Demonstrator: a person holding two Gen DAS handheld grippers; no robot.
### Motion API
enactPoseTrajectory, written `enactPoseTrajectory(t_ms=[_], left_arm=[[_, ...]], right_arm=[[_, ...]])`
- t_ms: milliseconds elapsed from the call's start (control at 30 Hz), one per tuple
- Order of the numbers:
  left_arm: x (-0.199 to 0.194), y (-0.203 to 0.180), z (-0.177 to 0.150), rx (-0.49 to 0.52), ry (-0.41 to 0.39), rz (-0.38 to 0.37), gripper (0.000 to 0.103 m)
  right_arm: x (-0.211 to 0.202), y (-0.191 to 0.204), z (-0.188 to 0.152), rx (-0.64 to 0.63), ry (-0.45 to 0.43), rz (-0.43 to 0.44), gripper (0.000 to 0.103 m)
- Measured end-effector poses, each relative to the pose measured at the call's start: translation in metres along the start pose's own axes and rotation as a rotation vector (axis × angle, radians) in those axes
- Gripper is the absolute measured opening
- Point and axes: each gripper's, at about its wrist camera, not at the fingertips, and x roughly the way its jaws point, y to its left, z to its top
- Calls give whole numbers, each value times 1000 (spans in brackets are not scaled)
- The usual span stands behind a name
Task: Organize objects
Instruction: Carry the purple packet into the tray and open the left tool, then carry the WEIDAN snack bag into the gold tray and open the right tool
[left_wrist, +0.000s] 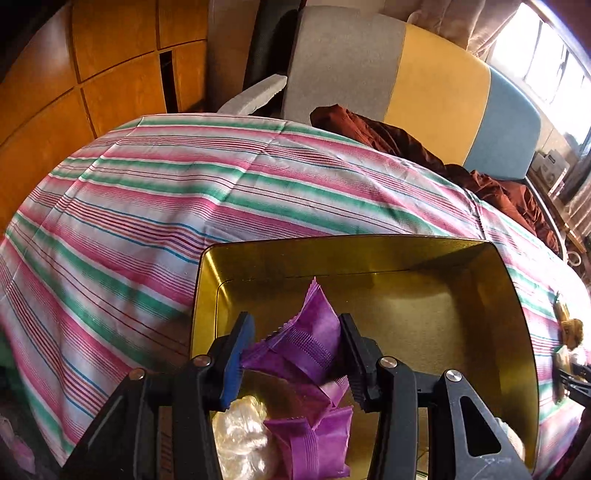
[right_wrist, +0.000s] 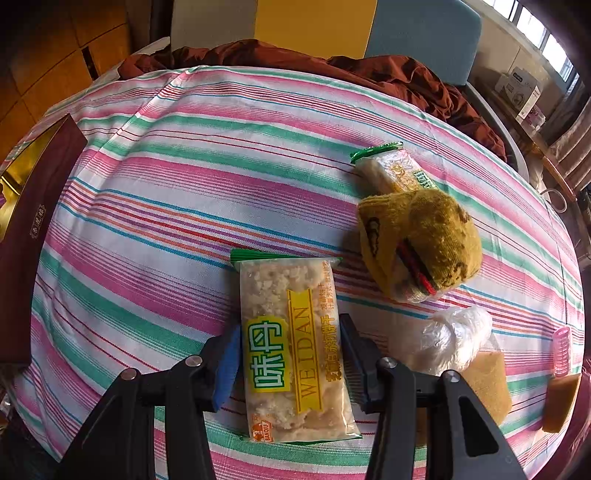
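The left wrist view alone is showing the gold tin (left_wrist: 509, 302), where the left gripper (left_wrist: 295, 354) is clamping a purple sachet (left_wrist: 306, 343) at lower centre. The right wrist view is showing the right gripper (right_wrist: 291, 354) clamping a Weidan biscuit packet (right_wrist: 291, 343) on the striped cloth (right_wrist: 147, 221), lower centre.

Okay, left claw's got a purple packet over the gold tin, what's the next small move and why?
Probably open the left claw and let the purple packet drop. It hangs inside the gold tin, above another purple packet already lying there, so nothing seems to block a release.
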Motion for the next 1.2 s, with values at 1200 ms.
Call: enactPoseTrajectory(t_ms=[1200], left_arm=[[-134,-17,-76,0,-279,19,59]], right_arm=[[-101,124,46,14,-148,255,47]])
